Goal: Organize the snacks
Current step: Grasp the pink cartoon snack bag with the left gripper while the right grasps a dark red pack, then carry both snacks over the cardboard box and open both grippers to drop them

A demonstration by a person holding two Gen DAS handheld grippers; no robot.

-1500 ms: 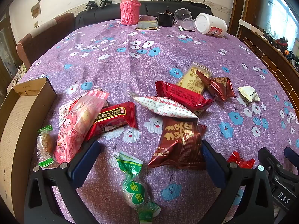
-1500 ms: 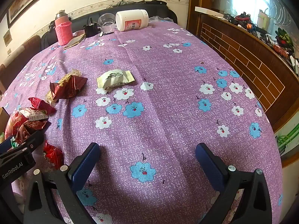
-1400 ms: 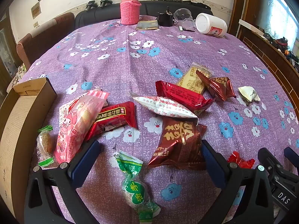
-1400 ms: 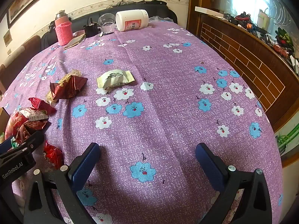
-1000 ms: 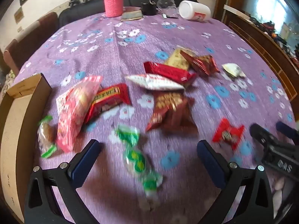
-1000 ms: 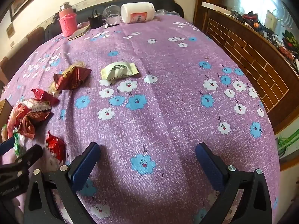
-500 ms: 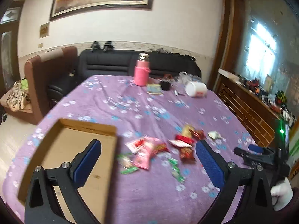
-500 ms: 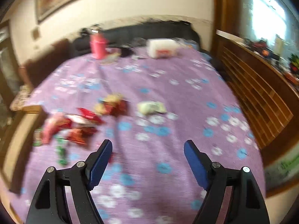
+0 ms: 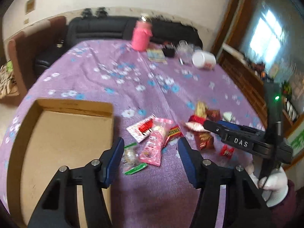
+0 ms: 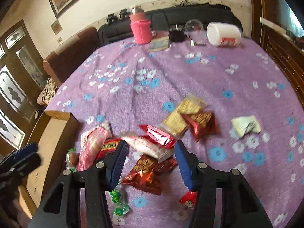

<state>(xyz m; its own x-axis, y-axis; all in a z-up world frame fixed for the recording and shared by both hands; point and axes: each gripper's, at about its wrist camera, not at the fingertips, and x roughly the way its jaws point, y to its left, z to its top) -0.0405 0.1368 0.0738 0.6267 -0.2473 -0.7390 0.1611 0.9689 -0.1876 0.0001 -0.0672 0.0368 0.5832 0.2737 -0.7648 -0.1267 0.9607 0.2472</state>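
Note:
Several snack packets lie in a loose heap on the purple flowered tablecloth [image 9: 133,72]. My left gripper [image 9: 150,153] is open and empty above a pink packet [image 9: 153,144] and a green-ended candy [image 9: 131,157]. An open cardboard box [image 9: 62,144] lies to its left. My right gripper [image 10: 150,161] is open and empty over a dark red packet [image 10: 146,172] and a white-and-red packet [image 10: 150,146]. A pale green packet [image 10: 246,126] lies apart at the right. The right gripper also shows in the left wrist view [image 9: 239,133].
At the table's far edge stand a pink flask [image 10: 141,28], a white jar on its side [image 10: 223,34], a clear cup [image 10: 193,26] and a small book [image 10: 159,43]. A black sofa [image 9: 106,30] and brown armchair [image 9: 28,55] are behind. A wooden ledge [image 9: 245,76] runs on the right.
Both grippers rose away from the table, then came back down over the snack heap. Their jaws have narrowed but stay open. The right gripper swung left toward the pile.

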